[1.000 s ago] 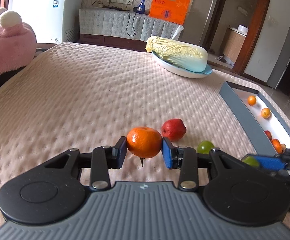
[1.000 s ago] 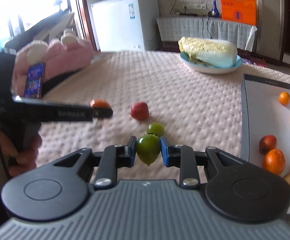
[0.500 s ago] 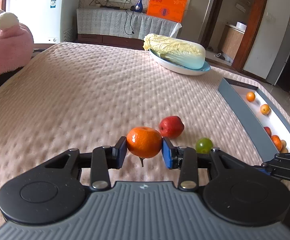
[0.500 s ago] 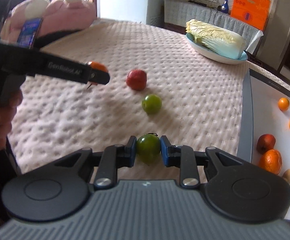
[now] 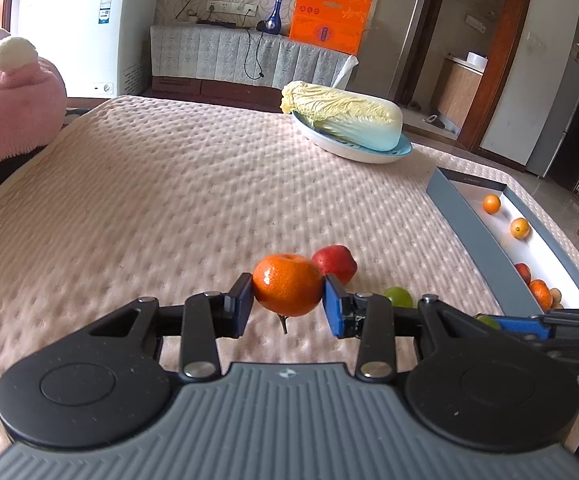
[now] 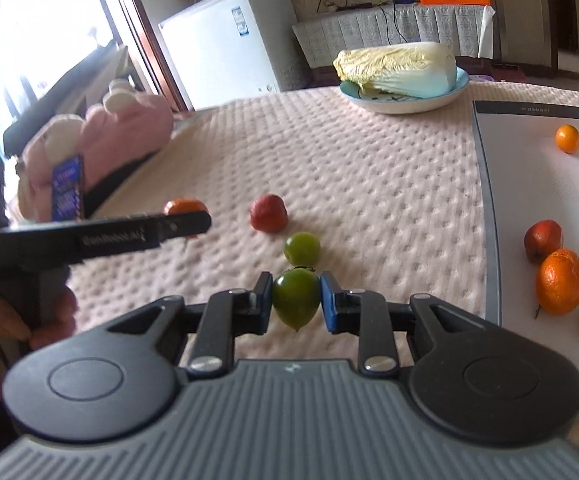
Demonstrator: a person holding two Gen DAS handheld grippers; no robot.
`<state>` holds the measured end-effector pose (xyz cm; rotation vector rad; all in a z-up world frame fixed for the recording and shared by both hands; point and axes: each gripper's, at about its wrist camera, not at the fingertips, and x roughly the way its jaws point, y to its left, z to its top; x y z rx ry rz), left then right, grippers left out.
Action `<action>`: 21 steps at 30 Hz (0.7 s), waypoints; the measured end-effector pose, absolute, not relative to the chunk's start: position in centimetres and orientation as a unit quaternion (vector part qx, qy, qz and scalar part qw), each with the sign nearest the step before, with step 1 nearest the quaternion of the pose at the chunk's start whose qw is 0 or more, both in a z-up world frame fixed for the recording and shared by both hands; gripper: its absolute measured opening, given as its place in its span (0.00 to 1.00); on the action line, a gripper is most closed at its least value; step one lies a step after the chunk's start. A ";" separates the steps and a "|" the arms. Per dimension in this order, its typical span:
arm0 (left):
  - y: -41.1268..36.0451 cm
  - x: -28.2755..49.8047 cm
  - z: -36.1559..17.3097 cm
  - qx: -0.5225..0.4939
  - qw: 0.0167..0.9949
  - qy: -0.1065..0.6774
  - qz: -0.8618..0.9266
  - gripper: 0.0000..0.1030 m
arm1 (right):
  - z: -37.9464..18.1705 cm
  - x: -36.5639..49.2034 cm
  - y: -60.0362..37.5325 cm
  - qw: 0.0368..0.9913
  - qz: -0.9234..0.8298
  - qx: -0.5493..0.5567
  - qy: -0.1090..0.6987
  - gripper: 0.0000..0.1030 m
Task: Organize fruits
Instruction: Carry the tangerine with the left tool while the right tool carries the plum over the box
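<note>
Left wrist view
Left tongs (image 5: 288, 303): clamped on a round orange tangerine (image 5: 288, 289), its stalk pointing down, lifted clear of the pink dimpled quilted cover on the counter (image 5: 169, 200).
Loose fruit: a red apple-like fruit (image 5: 336, 262) lies just beyond the tangerine; a small green round fruit (image 5: 398, 297) lies to its right.
Tray: a grey-walled, white-floored shallow box (image 5: 473, 232) along the counter's right edge holds two small oranges and further fruit at its near end.
Far right corner: a pale napa cabbage (image 5: 343, 119) lies in a white plate with a blue rim (image 5: 369, 156).

Right wrist view
Right tongs (image 6: 295, 299): narrow, gripping a dark green plum-shaped fruit (image 6: 295, 298) above the cover.
Loose fruit: the second green fruit (image 6: 301, 249) lies just beyond the tips, the red fruit (image 6: 268, 213) farther on.
Left tongs: seen side-on at left with the tangerine (image 6: 183, 207) at their tip.
Tray (image 6: 489, 216): along the right edge.
</note>
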<state>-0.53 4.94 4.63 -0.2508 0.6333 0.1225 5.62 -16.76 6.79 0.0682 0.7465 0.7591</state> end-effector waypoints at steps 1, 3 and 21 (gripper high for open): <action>4.7 -0.4 4.7 -0.123 0.941 0.310 0.057 0.42 | 7.0 5.6 -17.1 0.862 0.362 0.037 0.354 0.28; 3.9 -0.2 5.0 -0.115 0.944 0.306 0.049 0.42 | 7.6 5.6 -17.9 0.864 0.363 0.049 0.345 0.28; -3.8 2.4 4.9 -0.092 0.946 0.310 -0.005 0.42 | 10.4 5.4 -28.7 0.892 0.322 0.141 0.285 0.28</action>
